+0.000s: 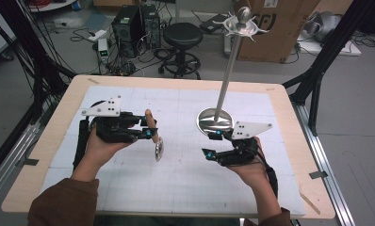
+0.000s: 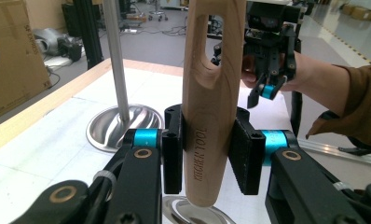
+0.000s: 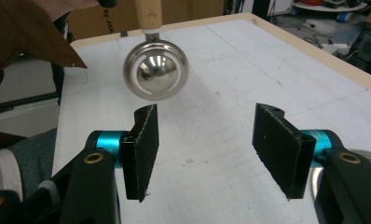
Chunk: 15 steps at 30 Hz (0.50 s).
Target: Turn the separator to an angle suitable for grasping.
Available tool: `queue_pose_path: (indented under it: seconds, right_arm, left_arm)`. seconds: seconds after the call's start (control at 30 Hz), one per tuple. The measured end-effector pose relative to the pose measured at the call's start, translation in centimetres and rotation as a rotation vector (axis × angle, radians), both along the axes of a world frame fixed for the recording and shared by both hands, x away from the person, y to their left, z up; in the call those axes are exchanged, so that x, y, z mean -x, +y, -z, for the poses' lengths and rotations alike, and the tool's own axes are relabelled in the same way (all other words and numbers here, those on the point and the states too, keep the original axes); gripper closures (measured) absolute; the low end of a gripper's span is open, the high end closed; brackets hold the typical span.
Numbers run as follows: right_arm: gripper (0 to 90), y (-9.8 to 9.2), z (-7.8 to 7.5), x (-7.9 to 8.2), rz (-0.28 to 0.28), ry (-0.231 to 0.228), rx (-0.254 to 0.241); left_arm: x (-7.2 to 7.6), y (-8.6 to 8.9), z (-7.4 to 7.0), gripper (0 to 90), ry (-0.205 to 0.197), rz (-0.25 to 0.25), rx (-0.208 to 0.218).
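In the high view the left gripper [image 1: 148, 128] hides most of the ladle [image 1: 153, 134], held above the table's [image 1: 44, 155] middle; its bowl shows edge-on. The left gripper view reads "KITCHEN TOOL" on the wooden handle [image 2: 211, 102], pinched between the pads, its top cut off. The right gripper view shows the round steel bowl [image 3: 155, 69]. The right gripper [image 1: 213, 144], spread and empty, hovers beside the stand's [image 1: 215, 118] base near the right edge.
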State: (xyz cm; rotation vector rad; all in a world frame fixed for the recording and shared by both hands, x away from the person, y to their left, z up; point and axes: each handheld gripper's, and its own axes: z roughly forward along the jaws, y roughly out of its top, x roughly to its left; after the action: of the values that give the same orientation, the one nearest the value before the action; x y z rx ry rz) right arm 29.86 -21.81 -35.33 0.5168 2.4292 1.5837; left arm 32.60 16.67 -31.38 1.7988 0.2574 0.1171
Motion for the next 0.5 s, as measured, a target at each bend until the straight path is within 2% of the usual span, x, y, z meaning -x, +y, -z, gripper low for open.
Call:
queue_pose_path:
  seconds: [0.2,0.3,0.5]
  right_arm:
    - [36.8,-1.4,0.1,-0.1,0.050,-0.004,-0.013]
    - [34.6,-1.9,0.1,0.0,0.081,-0.002,-0.010]
    - [32.6,-2.6,0.1,-0.1,0.107,-0.005,-0.014]
  left_arm:
    - [-0.1,0.5,0.0,68.8,0.003,-0.012,-0.012]
    - [-0.2,0.7,0.0,68.8,0.010,-0.020,-0.002]
    - [-0.4,1.1,-0.2,68.8,0.011,-0.032,-0.003]
